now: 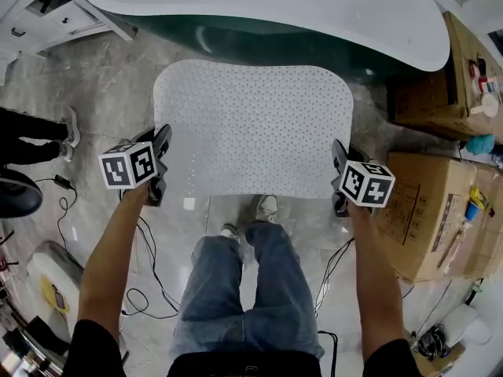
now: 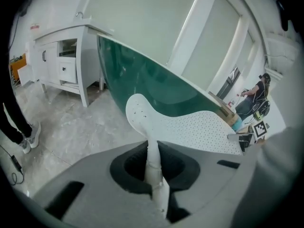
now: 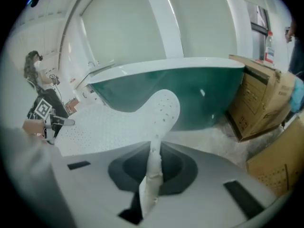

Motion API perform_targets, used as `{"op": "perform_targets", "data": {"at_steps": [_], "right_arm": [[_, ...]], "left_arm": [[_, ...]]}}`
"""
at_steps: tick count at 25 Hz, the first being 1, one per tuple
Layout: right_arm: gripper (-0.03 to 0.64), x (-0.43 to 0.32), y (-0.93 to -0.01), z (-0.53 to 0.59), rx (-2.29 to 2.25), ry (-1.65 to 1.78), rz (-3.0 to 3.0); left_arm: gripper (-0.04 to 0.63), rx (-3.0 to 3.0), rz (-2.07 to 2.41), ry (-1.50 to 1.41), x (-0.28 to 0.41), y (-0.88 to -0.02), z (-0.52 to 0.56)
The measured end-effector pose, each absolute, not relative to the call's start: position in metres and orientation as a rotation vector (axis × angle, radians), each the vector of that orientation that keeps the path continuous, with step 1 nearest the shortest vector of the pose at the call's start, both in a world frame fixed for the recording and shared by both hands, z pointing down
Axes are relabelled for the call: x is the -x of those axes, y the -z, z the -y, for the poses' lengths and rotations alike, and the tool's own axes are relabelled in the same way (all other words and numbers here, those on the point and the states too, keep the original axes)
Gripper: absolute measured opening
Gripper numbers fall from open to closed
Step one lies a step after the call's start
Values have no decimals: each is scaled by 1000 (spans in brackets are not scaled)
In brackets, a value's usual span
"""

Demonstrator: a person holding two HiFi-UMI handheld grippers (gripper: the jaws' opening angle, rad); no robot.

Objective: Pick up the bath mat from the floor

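Note:
The white perforated bath mat [image 1: 253,128] hangs stretched flat between the two grippers, lifted off the floor in front of the tub. My left gripper [image 1: 161,159] is shut on the mat's near left edge; in the left gripper view the bath mat [image 2: 190,127] runs out from between the closed jaws of the left gripper [image 2: 154,175]. My right gripper [image 1: 339,171] is shut on the near right edge; in the right gripper view the bath mat [image 3: 109,125] is pinched by the right gripper [image 3: 152,175].
A green tub with a white rim [image 1: 267,10] stands just beyond the mat. Cardboard boxes [image 1: 424,210] stand at the right, a white cabinet [image 1: 47,14] at the far left. Cables [image 1: 145,289] lie on the marble floor beside the person's legs [image 1: 236,289]. Another person's legs [image 1: 39,136] show at the left.

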State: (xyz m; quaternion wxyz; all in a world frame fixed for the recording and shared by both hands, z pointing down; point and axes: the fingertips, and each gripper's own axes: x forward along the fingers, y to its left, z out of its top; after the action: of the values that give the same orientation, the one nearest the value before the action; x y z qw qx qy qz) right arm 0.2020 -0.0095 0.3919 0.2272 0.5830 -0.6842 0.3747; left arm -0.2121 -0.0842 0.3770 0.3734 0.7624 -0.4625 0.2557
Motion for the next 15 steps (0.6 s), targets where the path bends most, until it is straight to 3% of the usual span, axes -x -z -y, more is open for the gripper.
{"op": "perform_targets", "data": {"at_steps": [15], "right_arm": [[23, -232, -207, 7, -1748, -968, 1953]], "left_arm": [[31, -2059, 1258, -605, 182, -180, 85]]}}
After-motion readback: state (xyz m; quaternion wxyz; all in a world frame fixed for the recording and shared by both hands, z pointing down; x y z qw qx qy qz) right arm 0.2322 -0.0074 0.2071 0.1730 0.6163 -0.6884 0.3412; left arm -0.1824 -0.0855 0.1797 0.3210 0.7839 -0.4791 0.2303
